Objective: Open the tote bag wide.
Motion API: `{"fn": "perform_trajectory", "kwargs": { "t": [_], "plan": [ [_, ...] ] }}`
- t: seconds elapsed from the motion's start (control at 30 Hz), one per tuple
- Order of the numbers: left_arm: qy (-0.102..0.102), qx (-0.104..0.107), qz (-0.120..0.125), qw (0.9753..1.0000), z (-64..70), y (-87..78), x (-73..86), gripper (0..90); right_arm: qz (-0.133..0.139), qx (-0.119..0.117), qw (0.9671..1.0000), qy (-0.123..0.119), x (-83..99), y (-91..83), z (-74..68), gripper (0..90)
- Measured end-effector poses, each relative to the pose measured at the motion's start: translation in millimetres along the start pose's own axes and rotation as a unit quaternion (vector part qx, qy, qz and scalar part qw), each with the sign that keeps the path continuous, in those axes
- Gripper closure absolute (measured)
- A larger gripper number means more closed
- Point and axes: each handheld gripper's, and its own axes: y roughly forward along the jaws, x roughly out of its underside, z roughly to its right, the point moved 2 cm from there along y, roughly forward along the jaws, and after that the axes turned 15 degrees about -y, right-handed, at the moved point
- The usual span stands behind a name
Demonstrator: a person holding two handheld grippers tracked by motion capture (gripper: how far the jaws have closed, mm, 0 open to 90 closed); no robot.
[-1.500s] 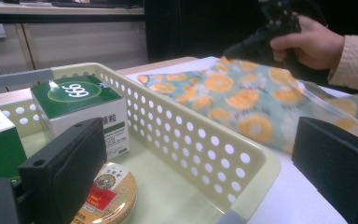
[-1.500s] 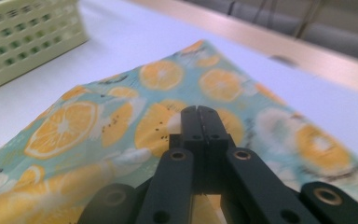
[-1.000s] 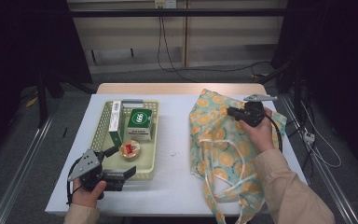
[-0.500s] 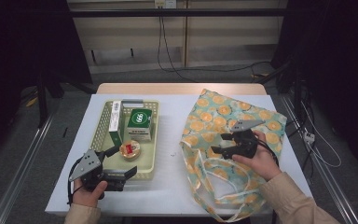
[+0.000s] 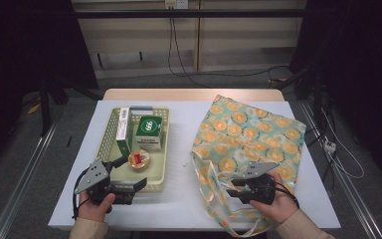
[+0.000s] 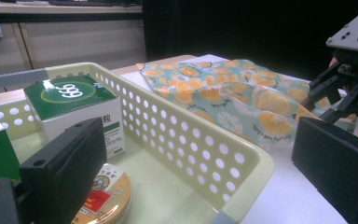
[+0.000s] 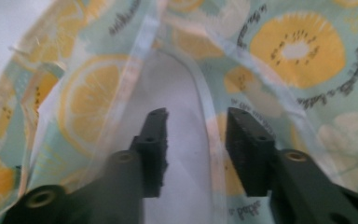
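A cloth bag [image 5: 248, 134] printed with orange slices lies flat on the right half of the white table. My right gripper [image 5: 230, 188] hovers over its near end, open, pointing left. In the right gripper view the jaws [image 7: 196, 116] stand parted over the bag's [image 7: 298, 46] mouth, with a translucent handle strap [image 7: 205, 93] curving between them, not pinched. My left gripper [image 5: 132, 172] is open at the near corner of the pale-yellow basket [image 5: 110, 134]. In the left gripper view its jaws [image 6: 200, 140] straddle the basket wall [image 6: 177, 121], one jaw over a round tin [image 6: 105, 193].
The basket holds a green-and-white box [image 5: 149, 132], a tall narrow green box [image 5: 123, 130] and the round tin [image 5: 139, 159]. My right gripper [image 6: 319, 105] shows far off over the bag [image 6: 223, 93]. Bare table lies between basket and bag. Cables hang off the table's right side.
My right gripper has come from the bag's far right corner down to its near end. The bag, bunched up before, now lies spread flat. The left gripper has stayed put.
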Motion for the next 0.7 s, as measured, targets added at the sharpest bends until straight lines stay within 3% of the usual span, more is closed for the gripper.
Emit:
{"fn": "perform_trajectory", "kwargs": {
  "t": [0.1, 0.27, 0.43, 0.53, 0.6, 0.7],
  "plan": [
    [0.000, -0.001, 0.000, 1.0000, -0.4, 0.0, 0.0, 3.1, -0.014, 0.017, 0.9997, -0.007, 5.1, 6.2, 2.5, 67.8],
    [0.001, -0.002, -0.002, 1.0000, -1.0, -0.4, 0.4, 3.1, 0.001, 0.022, 0.9998, 0.004, 6.4, 10.5, 9.1, 90.0],
    [0.000, 0.000, -0.001, 1.0000, 0.0, -0.1, 0.3, 3.1, -0.020, 0.043, 0.9988, -0.010, -1.9, 14.6, 12.8, 90.0],
    [0.001, 0.000, -0.002, 1.0000, -0.8, 0.3, 0.2, 3.1, -0.008, 0.038, 0.9992, 0.014, -8.7, 19.9, 22.1, 90.0],
    [0.000, 0.000, -0.002, 1.0000, -1.4, 0.5, 0.2, 3.1, 0.001, 0.049, 0.9987, 0.010, -17.9, 23.3, 28.1, 90.0],
    [0.000, 0.001, -0.002, 1.0000, -2.3, 0.9, 0.5, 3.1, 0.015, 0.047, 0.9987, 0.014, -32.7, 29.8, 37.2, 90.0]
  ]
}}
